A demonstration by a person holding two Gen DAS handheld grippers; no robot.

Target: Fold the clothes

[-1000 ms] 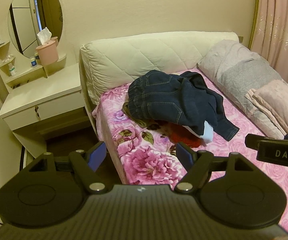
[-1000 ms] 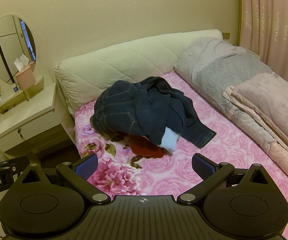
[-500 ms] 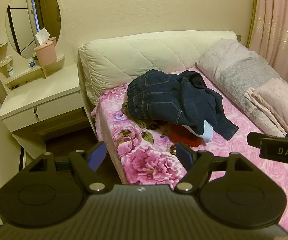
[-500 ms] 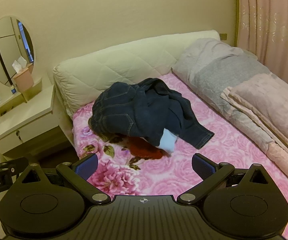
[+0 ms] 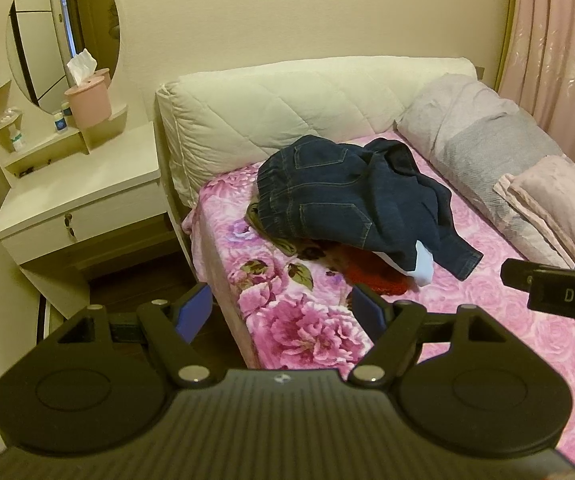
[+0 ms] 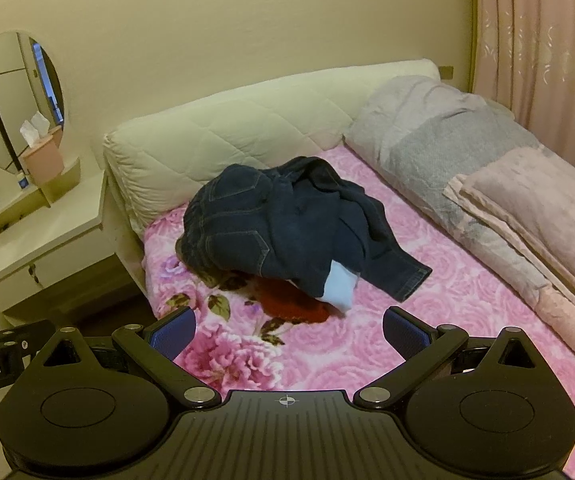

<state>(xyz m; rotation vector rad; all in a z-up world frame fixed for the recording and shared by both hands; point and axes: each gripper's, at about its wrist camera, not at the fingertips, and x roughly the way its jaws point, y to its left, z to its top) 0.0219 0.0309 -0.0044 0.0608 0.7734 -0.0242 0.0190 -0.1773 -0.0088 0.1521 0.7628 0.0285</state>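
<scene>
A heap of clothes lies on the pink floral bed (image 5: pixel 299 320) (image 6: pixel 327 360). On top are dark blue jeans (image 5: pixel 327 200) (image 6: pixel 255 224); a navy garment with a pale blue cuff (image 5: pixel 423 264) (image 6: pixel 339 284) and a red garment (image 5: pixel 371 276) (image 6: pixel 291 300) poke out beneath. My left gripper (image 5: pixel 283 312) is open, short of the heap above the bed's near corner. My right gripper (image 6: pixel 287 328) is open too, empty, in front of the red garment. Its body (image 5: pixel 559 292) shows at the left wrist view's right edge.
A cream quilted headboard cushion (image 5: pixel 287 112) (image 6: pixel 227 140) backs the bed. Grey and pink folded blankets (image 5: pixel 527 192) (image 6: pixel 507 200) line the right side by a pink curtain (image 6: pixel 539 40). A white dressing table (image 5: pixel 79 200) (image 6: pixel 39 240) with oval mirror and pink tissue box (image 5: pixel 87 104) stands left.
Both grippers have drifted slightly, so the bed and heap shift a little in view. Both stay open, and the clothes have not moved.
</scene>
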